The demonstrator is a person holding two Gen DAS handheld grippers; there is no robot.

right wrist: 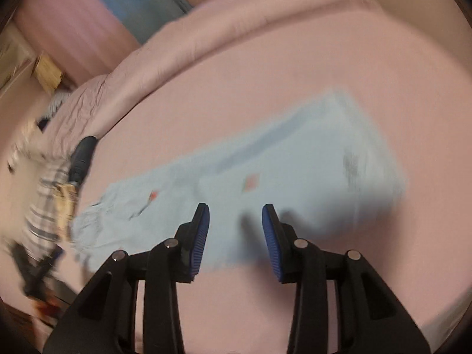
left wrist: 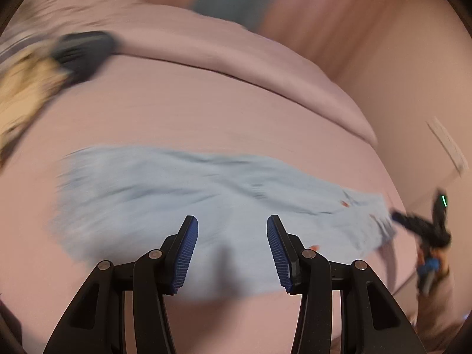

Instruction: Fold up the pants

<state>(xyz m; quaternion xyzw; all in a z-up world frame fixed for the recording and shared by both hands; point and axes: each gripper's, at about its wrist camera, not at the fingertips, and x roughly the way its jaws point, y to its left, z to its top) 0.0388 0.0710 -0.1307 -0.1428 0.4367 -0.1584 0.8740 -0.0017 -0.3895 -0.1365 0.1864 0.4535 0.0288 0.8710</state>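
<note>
Pale blue denim pants [right wrist: 265, 171], lying flat on pink bedsheet [right wrist: 265, 88].
Likely soft, limp, light; pinch at hems or waistband. Left gripper [left wrist: 232, 224] and right gripper [right wrist: 236, 211] part-open, empty.

No legible text, label, brand, number or sign appears in either wrist view. Motion blur covers both views. The pants [left wrist: 183, 200] carry small red-orange marks [right wrist: 250, 183] near their middle and toward one end, but the marks are too blurred to read as characters or a logo.
</note>
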